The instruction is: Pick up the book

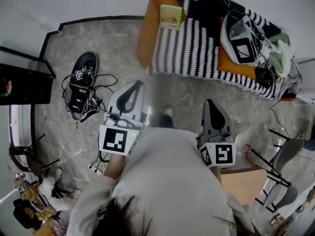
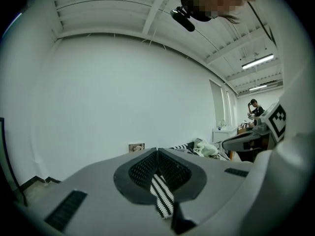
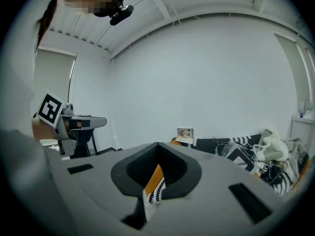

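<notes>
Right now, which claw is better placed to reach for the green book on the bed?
Probably the left claw: the green-covered book lies at the left end of the orange-sheeted bed, nearer it than the right claw. Both are shut and empty.

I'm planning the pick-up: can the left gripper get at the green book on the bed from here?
Probably not yet. The left gripper, jaws shut, hangs over floor short of the bed. The green book lies uncovered beside the striped blanket, so the way looks free.
</notes>
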Tool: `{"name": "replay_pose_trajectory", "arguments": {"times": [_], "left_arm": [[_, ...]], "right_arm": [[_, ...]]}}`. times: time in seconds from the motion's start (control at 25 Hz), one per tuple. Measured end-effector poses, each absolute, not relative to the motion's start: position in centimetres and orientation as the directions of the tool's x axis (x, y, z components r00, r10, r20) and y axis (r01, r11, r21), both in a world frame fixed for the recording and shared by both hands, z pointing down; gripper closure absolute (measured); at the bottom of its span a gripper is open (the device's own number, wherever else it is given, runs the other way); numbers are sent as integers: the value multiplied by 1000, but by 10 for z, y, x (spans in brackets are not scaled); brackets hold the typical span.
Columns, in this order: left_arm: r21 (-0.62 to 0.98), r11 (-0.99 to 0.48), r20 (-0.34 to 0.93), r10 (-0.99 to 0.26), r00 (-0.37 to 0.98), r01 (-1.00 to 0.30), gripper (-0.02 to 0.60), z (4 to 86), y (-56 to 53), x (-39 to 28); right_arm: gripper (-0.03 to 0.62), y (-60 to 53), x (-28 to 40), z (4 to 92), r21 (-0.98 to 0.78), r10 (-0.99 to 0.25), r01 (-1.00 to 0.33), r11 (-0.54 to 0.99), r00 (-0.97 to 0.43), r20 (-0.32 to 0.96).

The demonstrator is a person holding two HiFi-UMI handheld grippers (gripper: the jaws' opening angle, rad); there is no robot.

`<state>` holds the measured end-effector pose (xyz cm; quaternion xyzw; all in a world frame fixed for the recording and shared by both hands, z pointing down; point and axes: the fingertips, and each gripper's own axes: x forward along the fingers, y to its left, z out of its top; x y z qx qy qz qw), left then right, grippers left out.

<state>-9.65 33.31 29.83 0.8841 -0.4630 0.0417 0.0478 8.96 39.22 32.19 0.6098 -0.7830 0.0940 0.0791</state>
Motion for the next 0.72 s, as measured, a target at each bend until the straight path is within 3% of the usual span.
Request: {"name": "replay_pose_trajectory", "arguments": {"times": [0.72], "left_arm": [[16, -497, 194, -850, 490, -868, 561, 311, 318, -97]], "right_arm": [[579, 362, 95, 341, -91, -892, -931, 352, -364, 269]]}}
